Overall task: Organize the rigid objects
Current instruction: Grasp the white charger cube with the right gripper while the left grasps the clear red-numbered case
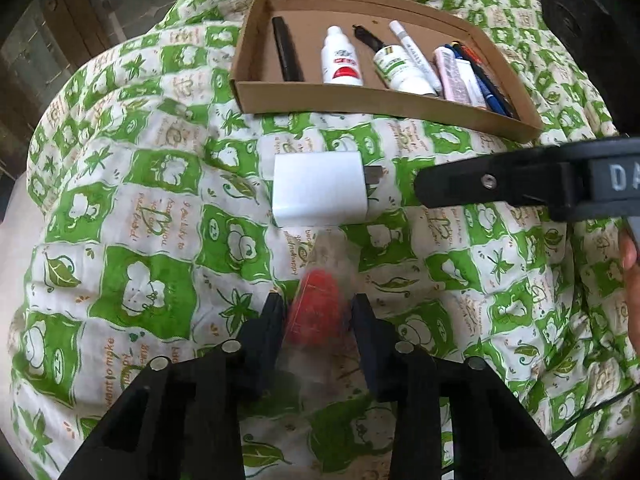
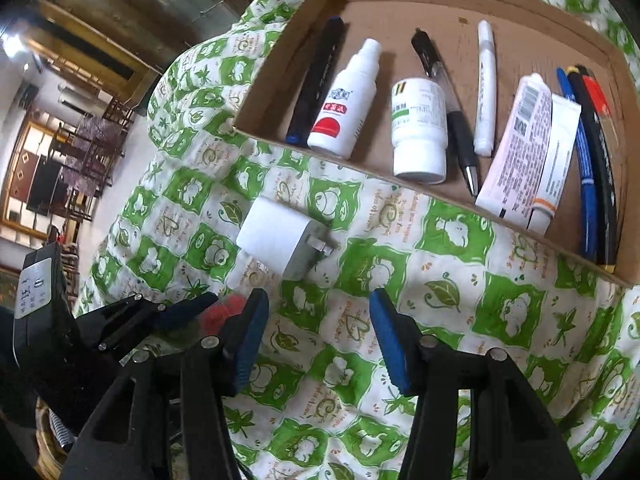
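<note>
Green-and-white printed cloth [image 1: 132, 216] covers the surface, and we note a shallow cardboard tray [image 2: 280, 60] lying on it at the far side. In the tray we record a row of items: a dark marker [image 2: 316, 84], a white spray bottle [image 2: 348, 108], a white pill bottle [image 2: 420, 128], a black pen [image 2: 444, 96], a white correction pen [image 2: 486, 84], two tubes [image 2: 524, 144] and a bundle of pens [image 2: 592, 168] at the right end. A white charger plug [image 1: 316, 188] lies on the cloth just in front of the tray, prongs toward the right in the left wrist view. The left hand-held gripper [image 1: 318, 312] stands narrow, with a blurred red object [image 1: 316, 308] in clear wrapping between its fingers; we cannot tell whether the pads press on it. The right hand-held gripper [image 2: 318, 312] stands moderately wide over bare cloth, with nothing between its fingers, near the plug.
</note>
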The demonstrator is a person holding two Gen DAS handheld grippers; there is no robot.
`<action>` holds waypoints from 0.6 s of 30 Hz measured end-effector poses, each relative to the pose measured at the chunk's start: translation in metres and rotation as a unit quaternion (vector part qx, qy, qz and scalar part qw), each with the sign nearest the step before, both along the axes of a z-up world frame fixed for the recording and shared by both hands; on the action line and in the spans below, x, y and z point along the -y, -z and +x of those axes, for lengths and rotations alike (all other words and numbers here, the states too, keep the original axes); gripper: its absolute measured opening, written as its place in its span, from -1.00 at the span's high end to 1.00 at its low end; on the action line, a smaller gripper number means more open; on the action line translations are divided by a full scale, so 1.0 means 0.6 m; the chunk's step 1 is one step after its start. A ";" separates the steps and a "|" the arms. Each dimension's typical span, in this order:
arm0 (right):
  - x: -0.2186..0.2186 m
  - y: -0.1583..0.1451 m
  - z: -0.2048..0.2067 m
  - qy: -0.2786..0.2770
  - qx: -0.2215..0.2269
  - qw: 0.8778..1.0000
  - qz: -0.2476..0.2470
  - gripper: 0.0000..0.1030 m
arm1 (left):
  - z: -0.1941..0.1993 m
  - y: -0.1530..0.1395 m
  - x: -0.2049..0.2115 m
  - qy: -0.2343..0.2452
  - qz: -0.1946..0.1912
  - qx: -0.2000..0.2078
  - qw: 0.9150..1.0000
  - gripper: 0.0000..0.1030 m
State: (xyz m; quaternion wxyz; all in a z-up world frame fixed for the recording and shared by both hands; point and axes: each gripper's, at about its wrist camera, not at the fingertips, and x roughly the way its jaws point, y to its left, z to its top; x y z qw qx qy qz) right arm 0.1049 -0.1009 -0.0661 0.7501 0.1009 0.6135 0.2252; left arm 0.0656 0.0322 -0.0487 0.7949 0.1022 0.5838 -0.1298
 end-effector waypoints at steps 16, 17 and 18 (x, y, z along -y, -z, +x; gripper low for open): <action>-0.086 -0.010 0.014 -0.156 0.116 0.979 -0.063 -0.19 | -0.053 -0.027 -0.063 -0.079 -0.135 -0.027 0.987 0.39; -0.098 -0.004 0.019 -0.166 0.118 0.976 -0.071 -0.20 | -0.053 -0.027 -0.063 -0.081 -0.135 -0.027 0.987 0.39; -0.112 0.004 0.025 -0.178 0.115 0.974 -0.075 -0.28 | -0.053 -0.027 -0.062 -0.081 -0.135 -0.027 0.987 0.39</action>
